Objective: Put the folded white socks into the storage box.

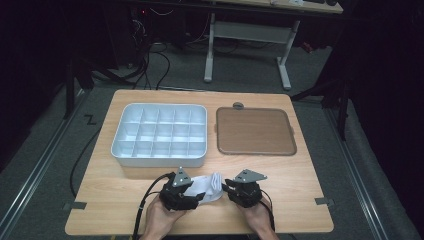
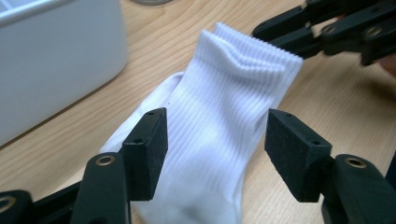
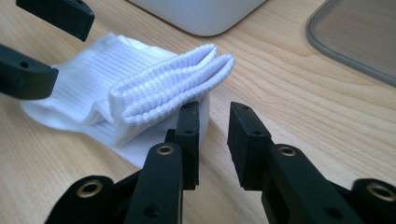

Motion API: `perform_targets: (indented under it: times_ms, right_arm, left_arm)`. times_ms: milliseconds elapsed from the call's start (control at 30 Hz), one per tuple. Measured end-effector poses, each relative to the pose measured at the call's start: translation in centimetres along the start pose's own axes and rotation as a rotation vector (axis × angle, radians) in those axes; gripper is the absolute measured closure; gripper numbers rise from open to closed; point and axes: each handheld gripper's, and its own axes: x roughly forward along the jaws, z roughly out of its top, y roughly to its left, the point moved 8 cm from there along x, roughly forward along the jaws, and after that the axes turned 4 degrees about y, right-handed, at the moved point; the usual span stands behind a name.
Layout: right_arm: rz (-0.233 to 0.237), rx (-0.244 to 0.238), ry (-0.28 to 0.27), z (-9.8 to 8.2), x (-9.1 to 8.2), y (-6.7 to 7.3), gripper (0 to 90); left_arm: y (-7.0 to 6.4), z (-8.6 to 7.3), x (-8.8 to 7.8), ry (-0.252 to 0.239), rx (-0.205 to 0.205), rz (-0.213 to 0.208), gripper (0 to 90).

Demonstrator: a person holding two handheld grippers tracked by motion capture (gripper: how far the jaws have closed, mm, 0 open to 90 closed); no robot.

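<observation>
A folded white ribbed sock lies on the wooden table near its front edge, between my two grippers. My left gripper stands open astride the sock's foot part; one pad is at the cloth's edge, the other pad is clear of it. My right gripper is open by a narrow gap with nothing in it, just to the side of the sock's doubled cuff. In the high view the left gripper and the right gripper face each other across the sock.
A white tray of several compartments stands behind the sock at the left. To its right lies a brown flat tray with a grey rim. Bare table stretches to the right. The white tray's wall is close to the left gripper.
</observation>
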Motion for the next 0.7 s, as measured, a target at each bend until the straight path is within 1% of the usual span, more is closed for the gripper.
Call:
perform_targets:
  times_ms: [67, 200, 233, 333, 367, 433, 500, 567, 700]
  right_arm:
    - [-0.003, -0.006, -0.006, 0.0, -0.5, -0.2, 76.9]
    - [-0.007, 0.007, -0.039, 0.3, -1.6, -0.7, 78.9]
    - [-0.004, 0.005, -0.046, 0.5, -1.8, -0.6, 79.3]
    - [0.017, -0.032, -0.052, 1.0, -1.9, 0.2, 79.4]
    - [0.024, -0.052, -0.042, 1.1, -1.8, 0.7, 79.3]
    - [0.039, -0.073, -0.034, 1.2, -1.4, 1.3, 78.8]
    - [0.06, -0.075, -0.036, 1.4, -1.0, 1.8, 75.8]
    - [0.085, -0.074, -0.028, 1.4, -0.6, 2.2, 72.1]
    - [0.09, -0.075, -0.013, 1.4, -0.2, 2.4, 63.9]
  left_arm:
    - [0.5, 0.2, -0.3, -0.012, -0.012, 0.009, 40.1]
    - [1.1, 0.3, -1.0, -0.035, -0.029, 0.023, 40.2]
    - [1.3, 0.2, -1.2, -0.033, -0.025, 0.026, 40.2]
    - [2.1, -0.1, -1.5, -0.036, -0.035, 0.044, 39.8]
    - [2.4, -0.2, -1.6, -0.035, -0.038, 0.047, 39.7]
    - [2.9, -0.3, -1.9, -0.044, -0.052, 0.054, 39.5]
    - [3.3, -0.5, -2.1, -0.052, -0.067, 0.062, 39.4]
    - [3.8, -0.6, -2.2, -0.056, -0.082, 0.067, 39.3]
    - [4.3, -0.6, -2.2, -0.055, -0.097, 0.068, 39.4]
